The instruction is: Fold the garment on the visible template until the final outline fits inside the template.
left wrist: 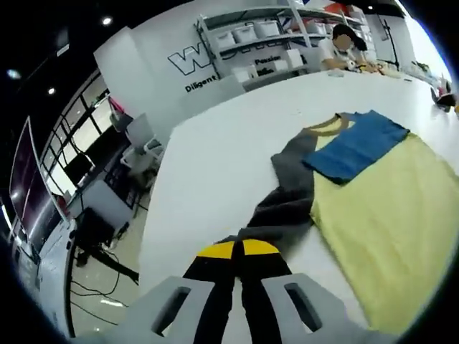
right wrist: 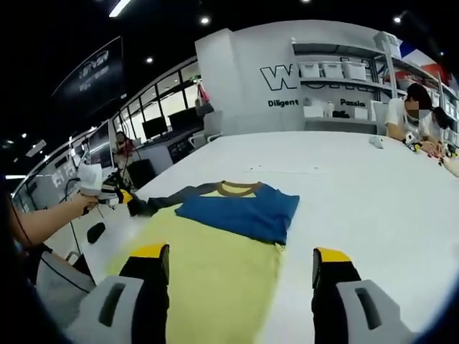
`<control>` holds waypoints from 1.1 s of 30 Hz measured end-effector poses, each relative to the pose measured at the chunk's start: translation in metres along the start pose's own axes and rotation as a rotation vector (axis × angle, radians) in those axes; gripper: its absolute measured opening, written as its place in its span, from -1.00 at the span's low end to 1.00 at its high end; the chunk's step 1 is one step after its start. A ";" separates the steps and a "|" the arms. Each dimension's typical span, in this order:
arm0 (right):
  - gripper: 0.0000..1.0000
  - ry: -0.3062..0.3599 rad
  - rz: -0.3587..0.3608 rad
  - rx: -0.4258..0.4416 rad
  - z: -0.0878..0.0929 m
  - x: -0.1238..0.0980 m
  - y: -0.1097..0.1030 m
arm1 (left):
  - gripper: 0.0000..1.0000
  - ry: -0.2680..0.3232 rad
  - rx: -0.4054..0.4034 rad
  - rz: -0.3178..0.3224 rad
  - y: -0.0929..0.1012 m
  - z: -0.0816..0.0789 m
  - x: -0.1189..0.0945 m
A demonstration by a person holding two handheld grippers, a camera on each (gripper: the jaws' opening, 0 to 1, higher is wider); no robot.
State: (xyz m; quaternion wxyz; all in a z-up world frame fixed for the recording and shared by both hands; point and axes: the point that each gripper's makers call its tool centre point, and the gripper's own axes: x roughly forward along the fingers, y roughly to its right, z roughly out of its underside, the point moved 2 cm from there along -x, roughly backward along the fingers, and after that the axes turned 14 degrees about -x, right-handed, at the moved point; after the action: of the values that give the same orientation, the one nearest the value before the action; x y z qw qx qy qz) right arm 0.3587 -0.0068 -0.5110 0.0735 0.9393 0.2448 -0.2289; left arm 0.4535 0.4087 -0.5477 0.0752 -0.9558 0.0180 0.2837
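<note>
- Grey sleeve [left wrist: 287,190] runs lengthwise from the left gripper [left wrist: 237,252] to the yellow shirt [left wrist: 387,229]; jaws pinched on its cuff.
- Right gripper [right wrist: 233,261] hovers wide open, empty, above the hem.

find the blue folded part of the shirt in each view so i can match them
Left gripper view: the blue folded part lies upper right, over the yellow body.
Right gripper view: it lies at centre, above the open jaws.
Shared landmark: the brown collar, right beside the blue part.
</note>
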 end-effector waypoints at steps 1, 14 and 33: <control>0.59 -0.003 -0.002 0.000 0.000 0.000 -0.001 | -0.97 0.011 -0.019 0.008 0.005 -0.005 0.002; 0.56 -0.029 -0.017 0.011 0.010 -0.001 -0.006 | -0.97 0.123 0.268 0.166 0.122 -0.043 0.014; 0.55 -0.045 -0.037 0.000 0.015 0.005 -0.018 | -0.48 0.011 0.395 0.296 0.175 0.020 0.020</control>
State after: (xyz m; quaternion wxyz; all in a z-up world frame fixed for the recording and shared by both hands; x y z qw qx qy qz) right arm 0.3477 0.0073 -0.5268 0.0748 0.9291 0.2606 -0.2515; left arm 0.4462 0.2392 -0.5982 0.2181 -0.9110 0.2134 0.2775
